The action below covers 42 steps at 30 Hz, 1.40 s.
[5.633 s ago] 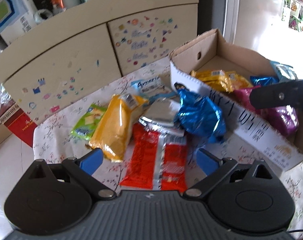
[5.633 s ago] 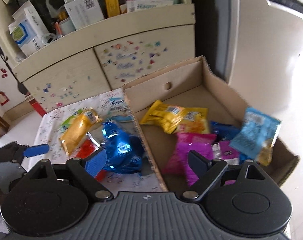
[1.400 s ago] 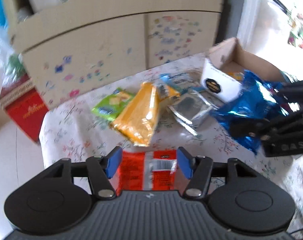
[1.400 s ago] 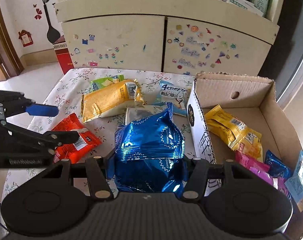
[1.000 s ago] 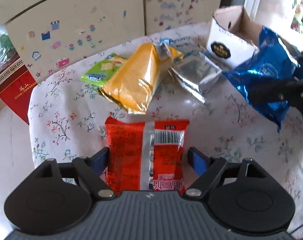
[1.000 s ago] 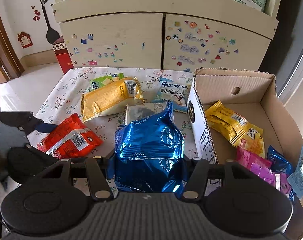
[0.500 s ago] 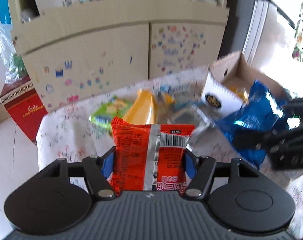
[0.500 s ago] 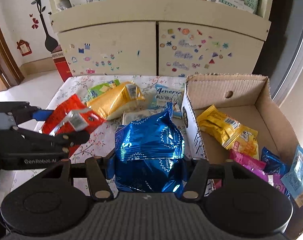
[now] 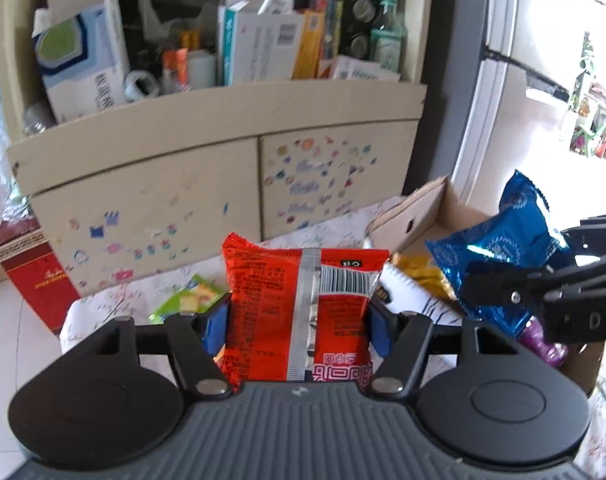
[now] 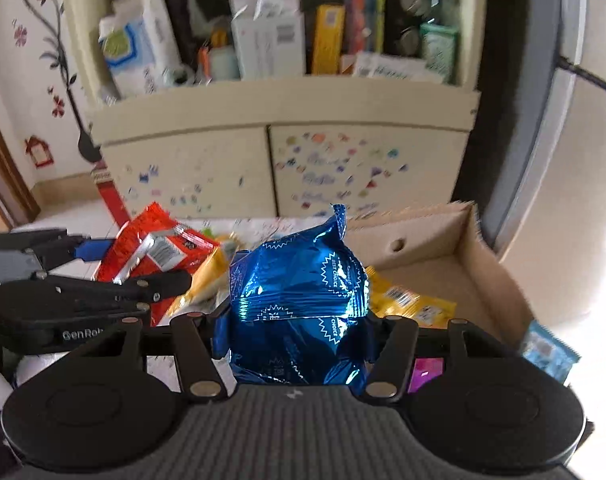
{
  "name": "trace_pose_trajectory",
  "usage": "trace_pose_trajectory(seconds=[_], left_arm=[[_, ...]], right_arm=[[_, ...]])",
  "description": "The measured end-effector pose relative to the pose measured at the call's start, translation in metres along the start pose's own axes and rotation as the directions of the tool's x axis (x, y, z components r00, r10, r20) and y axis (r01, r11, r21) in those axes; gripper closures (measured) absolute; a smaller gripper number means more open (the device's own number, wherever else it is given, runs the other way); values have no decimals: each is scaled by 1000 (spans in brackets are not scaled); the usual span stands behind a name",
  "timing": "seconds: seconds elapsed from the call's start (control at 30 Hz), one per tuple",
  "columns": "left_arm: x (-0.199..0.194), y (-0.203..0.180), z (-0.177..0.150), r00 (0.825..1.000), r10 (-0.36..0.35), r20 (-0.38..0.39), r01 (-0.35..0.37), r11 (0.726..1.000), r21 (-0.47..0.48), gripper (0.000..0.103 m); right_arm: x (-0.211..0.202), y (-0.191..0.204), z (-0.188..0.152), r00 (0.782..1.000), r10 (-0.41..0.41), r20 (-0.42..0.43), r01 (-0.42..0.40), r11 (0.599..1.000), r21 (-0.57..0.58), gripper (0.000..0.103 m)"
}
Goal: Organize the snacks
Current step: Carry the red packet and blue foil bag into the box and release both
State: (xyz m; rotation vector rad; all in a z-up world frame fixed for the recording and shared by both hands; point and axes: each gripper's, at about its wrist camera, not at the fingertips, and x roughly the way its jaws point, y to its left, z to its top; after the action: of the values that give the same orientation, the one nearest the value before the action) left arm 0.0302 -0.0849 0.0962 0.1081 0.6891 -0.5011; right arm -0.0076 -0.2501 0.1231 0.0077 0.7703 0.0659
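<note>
Cabinet (image 9: pixel 151 200) w/ stickered doors stands behind the worktop (image 9: pixel 99 312), its open shelf crammed w/ boxes & bottles. Worktop wears a floral cloth. Cardboard box (image 10: pixel 491 276) sits at the worktop's right edge, top open; yellow packets (image 10: pixel 411 300) lie inside it, plus a magenta packet (image 10: pixel 427 372) and a light-blue packet (image 10: pixel 547 350) toward its near right corner.

Left tongs (image 9: pixel 297 326) pinch a red packet (image 9: pixel 299 312) by its sides, held upright, barcode seam facing cam, lifted clear of the worktop. Right tongs (image 10: pixel 295 338) pinch a blue foil packet (image 10: pixel 299 308), also upright & in the air, near the box's left wall. The two tongs are side by side, apart.

Green packet (image 9: pixel 187 300) lies on the worktop beyond the left tongs, partly hidden. Orange-yellow packet (image 10: pixel 207 280) shows between both tongs in right-wrist view, blurred.
</note>
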Motion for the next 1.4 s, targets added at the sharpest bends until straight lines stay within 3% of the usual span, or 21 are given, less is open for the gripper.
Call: trace_pose_trajectory(seconds=[0.53, 1.1, 1.23, 1.33, 1.4], left_arm=[[15, -56, 19, 995, -93, 40, 93, 996, 3, 37], [73, -119, 29, 979, -200, 25, 201, 980, -17, 37], [79, -127, 26, 980, -198, 15, 198, 980, -11, 20], [72, -131, 30, 989, -145, 24, 144, 989, 20, 7], [65, -131, 32, 994, -105, 32, 103, 994, 45, 5]], right_arm=[[-25, -57, -1, 993, -113, 43, 104, 978, 179, 38], [-30, -105, -11, 979, -203, 6, 186, 908, 375, 37], [-26, -113, -12, 973, -231, -18, 218, 888, 404, 28], [-29, -113, -12, 969, -247, -9, 229, 883, 410, 18], [-31, -113, -12, 969, -246, 4, 223, 884, 412, 16]])
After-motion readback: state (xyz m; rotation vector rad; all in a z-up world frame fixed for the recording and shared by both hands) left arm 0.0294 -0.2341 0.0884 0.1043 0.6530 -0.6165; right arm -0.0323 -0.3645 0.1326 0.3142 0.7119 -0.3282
